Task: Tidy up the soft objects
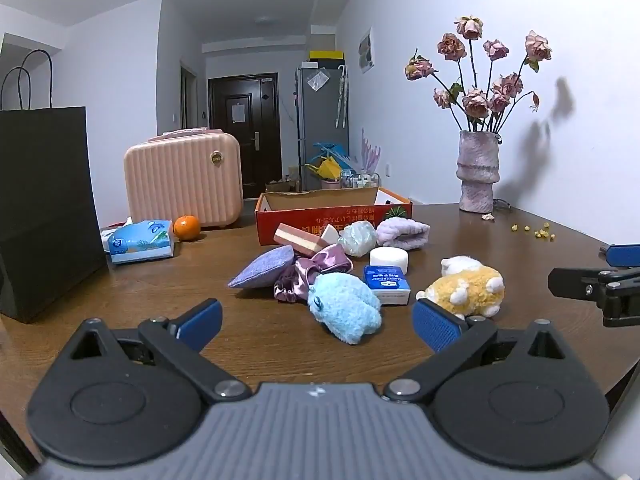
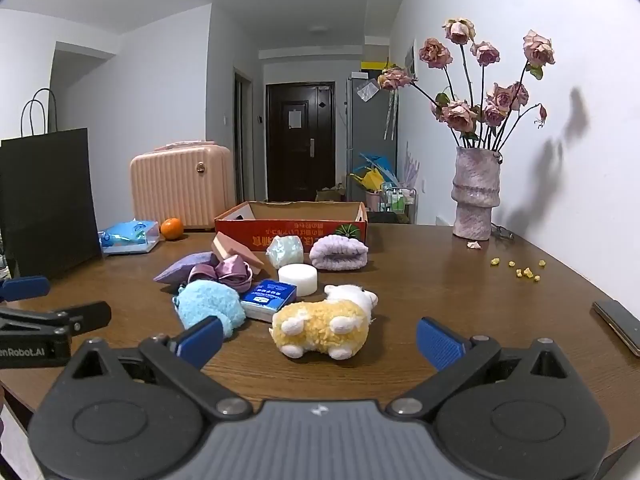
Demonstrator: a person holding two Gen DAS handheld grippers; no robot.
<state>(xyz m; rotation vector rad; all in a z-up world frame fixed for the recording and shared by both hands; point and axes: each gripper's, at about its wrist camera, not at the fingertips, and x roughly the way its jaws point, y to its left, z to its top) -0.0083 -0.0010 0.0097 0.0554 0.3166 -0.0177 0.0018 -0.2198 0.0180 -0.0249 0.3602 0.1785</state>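
Note:
A pile of soft things lies mid-table: a blue plush (image 1: 345,306) (image 2: 210,306), a yellow and white plush (image 1: 467,288) (image 2: 322,325), a purple satin scrunchie (image 1: 312,276) (image 2: 228,271), a purple pouch (image 1: 264,268), a layered sponge (image 1: 302,238), a lilac headband (image 1: 403,232) (image 2: 338,254), a white round sponge (image 1: 389,259) (image 2: 298,278) and a blue tissue pack (image 1: 387,283) (image 2: 269,299). Behind them stands an open red cardboard box (image 1: 312,220) (image 2: 256,227). My left gripper (image 1: 318,324) is open just before the blue plush. My right gripper (image 2: 320,340) is open just before the yellow plush. Neither holds anything.
A black paper bag (image 1: 44,208) stands at the left, with a blue wipes pack (image 1: 140,242), an orange (image 1: 186,227) and a pink case (image 1: 184,178) behind. A vase of dried roses (image 2: 476,196) is at the back right, yellow crumbs (image 2: 520,270) near it, a phone (image 2: 618,326) at the right edge.

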